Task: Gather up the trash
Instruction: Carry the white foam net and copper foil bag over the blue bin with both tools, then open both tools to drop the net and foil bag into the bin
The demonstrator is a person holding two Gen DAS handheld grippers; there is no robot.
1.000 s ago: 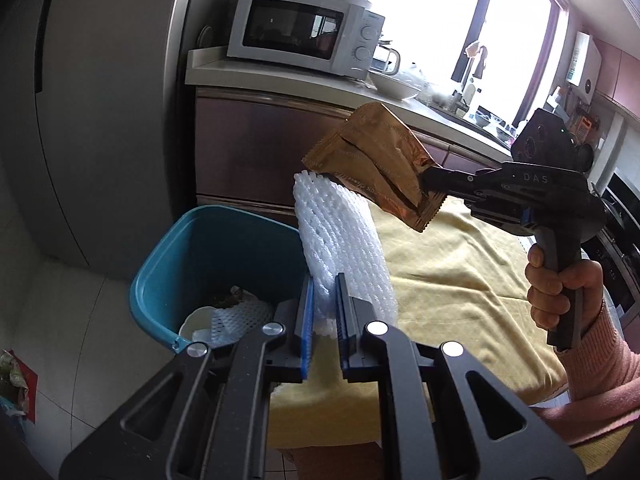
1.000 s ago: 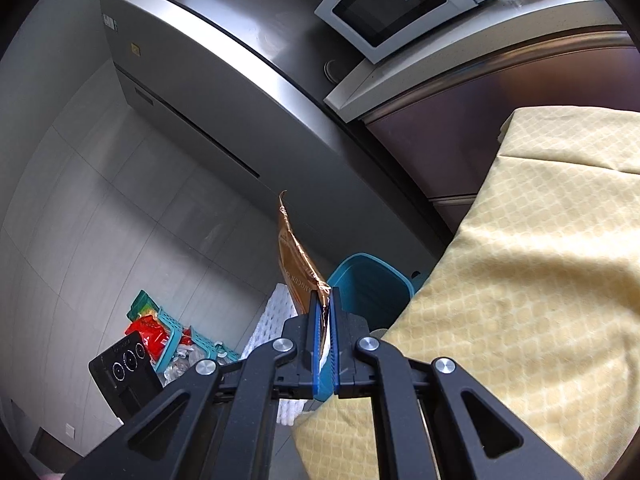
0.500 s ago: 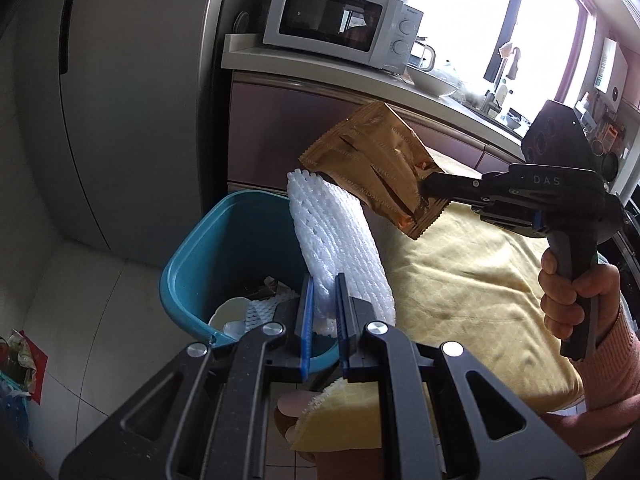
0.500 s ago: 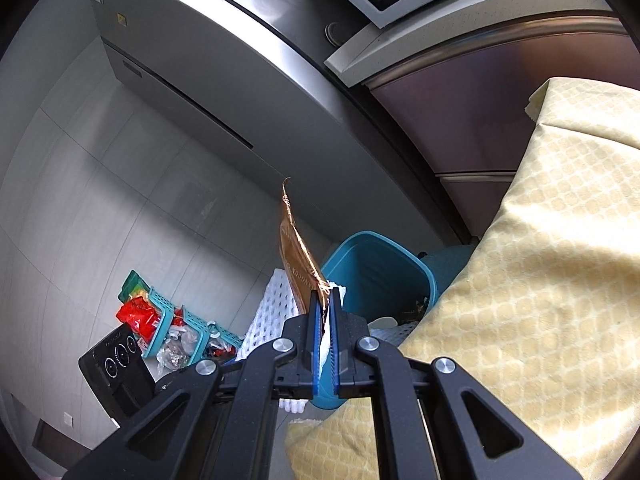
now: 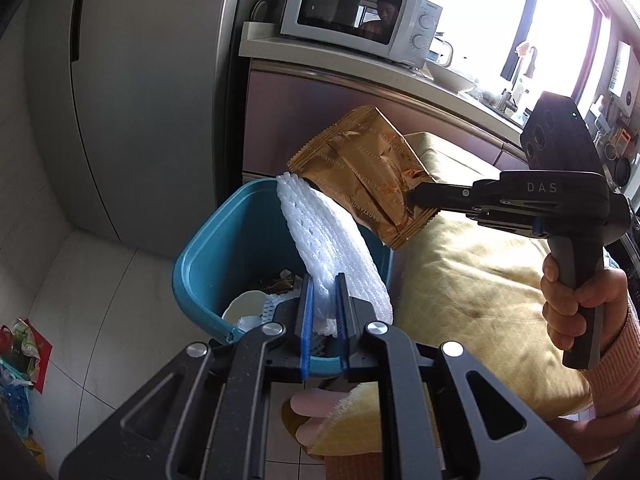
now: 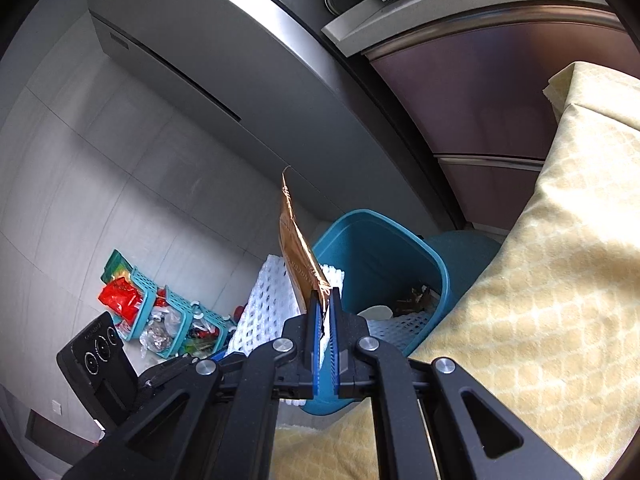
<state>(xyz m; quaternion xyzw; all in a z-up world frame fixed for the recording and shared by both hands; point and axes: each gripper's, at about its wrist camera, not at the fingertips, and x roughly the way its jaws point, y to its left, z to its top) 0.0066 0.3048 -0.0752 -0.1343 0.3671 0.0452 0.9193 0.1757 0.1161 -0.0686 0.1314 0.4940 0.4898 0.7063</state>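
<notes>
both grippers carry trash over the teal plastic bin (image 5: 200,276): left gripper (image 5: 323,312) jaws clamp white foam netting (image 5: 332,244), right gripper (image 6: 325,312) jaws pinch a crinkled gold foil wrapper (image 6: 298,252); next, release above the opening.

Grey fridge (image 5: 152,92), microwave (image 5: 360,20), bright window (image 5: 480,20)

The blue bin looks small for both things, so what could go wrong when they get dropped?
The white foam net in the left gripper is long and floppy, so it might drape over the blue bin rim and slide out. The gold wrapper in the right gripper hangs near the bin's edge by the yellow cloth; if let go there, it may land on the cloth instead.
</notes>
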